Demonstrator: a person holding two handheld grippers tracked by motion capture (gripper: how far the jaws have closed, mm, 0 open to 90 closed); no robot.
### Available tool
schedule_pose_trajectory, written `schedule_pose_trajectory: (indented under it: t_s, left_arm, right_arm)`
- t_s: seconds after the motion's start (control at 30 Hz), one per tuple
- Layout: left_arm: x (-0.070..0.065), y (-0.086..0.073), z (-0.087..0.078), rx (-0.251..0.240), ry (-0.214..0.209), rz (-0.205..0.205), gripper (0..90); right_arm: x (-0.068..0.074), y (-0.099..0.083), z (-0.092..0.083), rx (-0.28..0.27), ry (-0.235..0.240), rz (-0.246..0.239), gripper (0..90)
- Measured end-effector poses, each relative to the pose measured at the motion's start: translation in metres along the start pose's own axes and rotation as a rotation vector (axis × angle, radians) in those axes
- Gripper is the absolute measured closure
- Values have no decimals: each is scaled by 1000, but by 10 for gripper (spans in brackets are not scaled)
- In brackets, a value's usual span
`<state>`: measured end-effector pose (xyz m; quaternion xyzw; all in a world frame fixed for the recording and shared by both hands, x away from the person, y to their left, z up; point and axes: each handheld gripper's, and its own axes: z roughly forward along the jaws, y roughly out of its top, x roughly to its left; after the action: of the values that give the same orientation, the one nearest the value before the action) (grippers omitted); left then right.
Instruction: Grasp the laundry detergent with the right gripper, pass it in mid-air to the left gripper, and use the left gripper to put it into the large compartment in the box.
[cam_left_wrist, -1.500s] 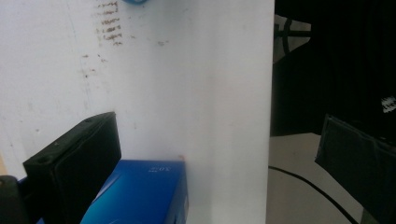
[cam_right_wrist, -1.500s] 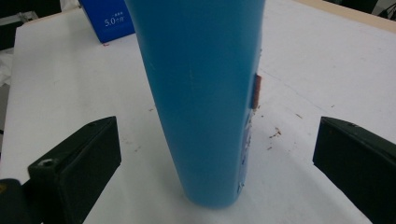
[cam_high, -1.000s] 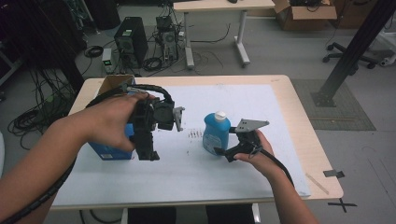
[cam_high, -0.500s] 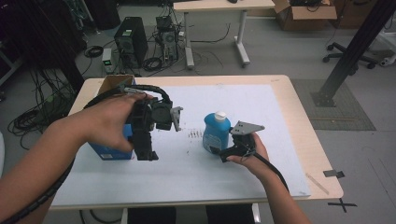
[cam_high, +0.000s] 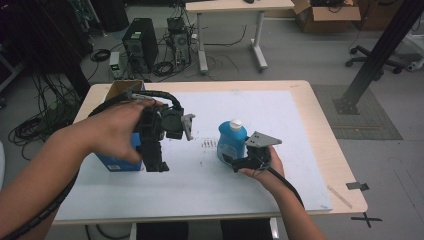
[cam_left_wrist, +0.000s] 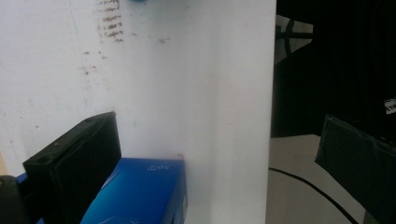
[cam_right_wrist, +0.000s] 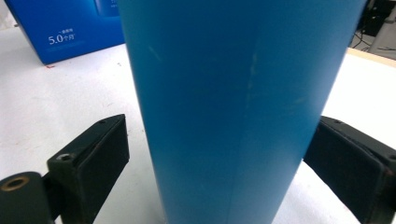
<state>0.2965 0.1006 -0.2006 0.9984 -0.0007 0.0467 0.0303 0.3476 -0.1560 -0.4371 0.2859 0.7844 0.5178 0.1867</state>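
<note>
Blue bottle (cam_high: 231, 142), white cap (cam_high: 236, 123); blue box (cam_high: 120, 161); white mat (cam_high: 280, 120).

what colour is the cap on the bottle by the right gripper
White. The bottle is blue; its cap shows best in the high view.

Blue bottle (cam_right_wrist: 238, 102) top cut off; blue box (cam_high: 120, 162) half hidden.

bottle: my right claw (cam_right_wrist: 219, 154) frames a smooth blue plastic bottle (cam_right_wrist: 238, 102), faint sheen, fine scuffs | box: I see a glossy blue printed cardboard box (cam_right_wrist: 65, 28) | surface: white matt sheet (cam_high: 280, 120), smudged, over pale wood surface (cam_high: 327, 130) | pads: matt black, slightly grainy
</note>
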Motion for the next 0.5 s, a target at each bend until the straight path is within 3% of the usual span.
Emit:
schedule_pose_trajectory:
  t_s: [0.2,0.5]
  left_arm:
    - [-1,0,-1,-3,2,-2,2]
    - [-1,-3,-1,-8,4,-6,2]
  right_arm:
    - [1,-2,1,-29,14,22,144]
    - [3,-3,3,-37,23,16,191]
